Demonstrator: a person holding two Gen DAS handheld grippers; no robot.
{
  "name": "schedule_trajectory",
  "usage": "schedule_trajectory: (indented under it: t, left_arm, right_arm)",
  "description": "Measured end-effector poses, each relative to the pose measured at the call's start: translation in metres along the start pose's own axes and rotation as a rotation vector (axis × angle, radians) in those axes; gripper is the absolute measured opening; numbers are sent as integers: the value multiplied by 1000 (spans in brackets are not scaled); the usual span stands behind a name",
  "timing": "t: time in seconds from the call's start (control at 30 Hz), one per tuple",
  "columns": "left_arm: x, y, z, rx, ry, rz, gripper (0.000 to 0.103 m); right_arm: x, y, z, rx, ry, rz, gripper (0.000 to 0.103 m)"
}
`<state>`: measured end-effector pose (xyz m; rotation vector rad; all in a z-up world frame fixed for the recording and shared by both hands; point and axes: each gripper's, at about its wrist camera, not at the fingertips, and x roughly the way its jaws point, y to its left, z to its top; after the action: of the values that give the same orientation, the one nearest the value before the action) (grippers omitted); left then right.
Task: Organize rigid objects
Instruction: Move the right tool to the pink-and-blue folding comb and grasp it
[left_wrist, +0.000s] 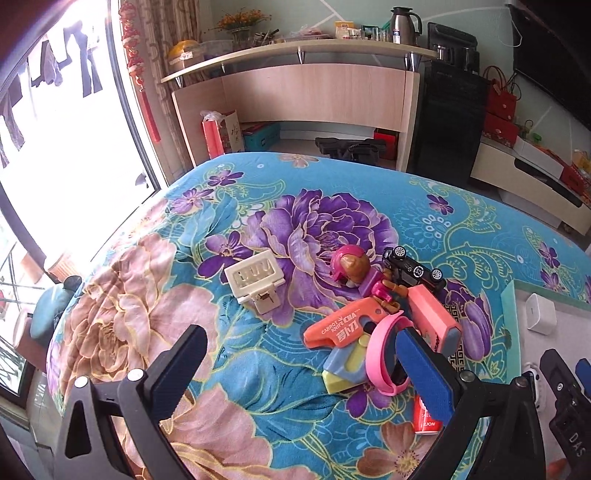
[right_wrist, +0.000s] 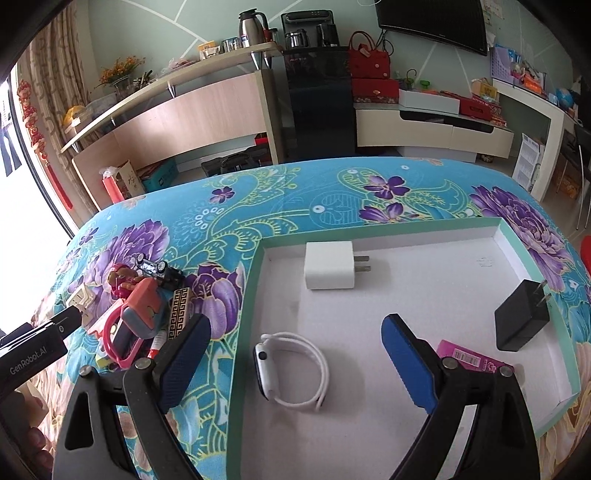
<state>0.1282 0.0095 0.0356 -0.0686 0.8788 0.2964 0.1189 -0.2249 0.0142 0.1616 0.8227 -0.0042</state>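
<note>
Floral blanket (left_wrist: 258, 369) in turquoise, purple and pink covers the worktop under both grippers. Left gripper (left_wrist: 299, 369): jaws spread wide, nothing between the pads, hovering over bare blanket with its right-hand finger (left_wrist: 424, 373) overlapping the edge of a toy pile. Nearest that finger lie a pink wristband (left_wrist: 384, 354) and a small red tube (left_wrist: 426, 417); just beyond sits an orange carrot-knife toy (left_wrist: 343, 325) across a blue-and-yellow piece (left_wrist: 343, 369), with a salmon block (left_wrist: 436, 314) touching it. Behind these stand a pink-helmeted figurine (left_wrist: 351, 269) and a black toy car (left_wrist: 413, 269), wheels tilted upward. Apart from the pile, to its left, rests a cream plastic part with slots (left_wrist: 255, 280). Right gripper (right_wrist: 295, 354): jaws likewise spread, gripping nothing, poised above a shallow white tray with a green rim (right_wrist: 255, 295) that lies on the blanket right of the pile. Between its fingers, on the tray floor, lies a white smartwatch (right_wrist: 291, 369) on its side, band looped, no pad touching it. Under the right-hand finger a pink packet (right_wrist: 469, 358) shows in part. Farther in, a white plug adapter (right_wrist: 332, 266) lies flat with prongs pointing right, and a black plug adapter (right_wrist: 521, 321) leans at the tray's right wall. A black-and-gold patterned bar (right_wrist: 179, 314) sits just outside the tray's left rim, beside the pile.
</note>
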Motion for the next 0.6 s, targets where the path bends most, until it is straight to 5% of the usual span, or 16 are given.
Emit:
schedule_trajectory:
  t: [0.6]
  left_arm:
    - [21,66,-6,-122,66,18,103]
  right_arm:
    - [20,72,-16,-129,64,78,94]
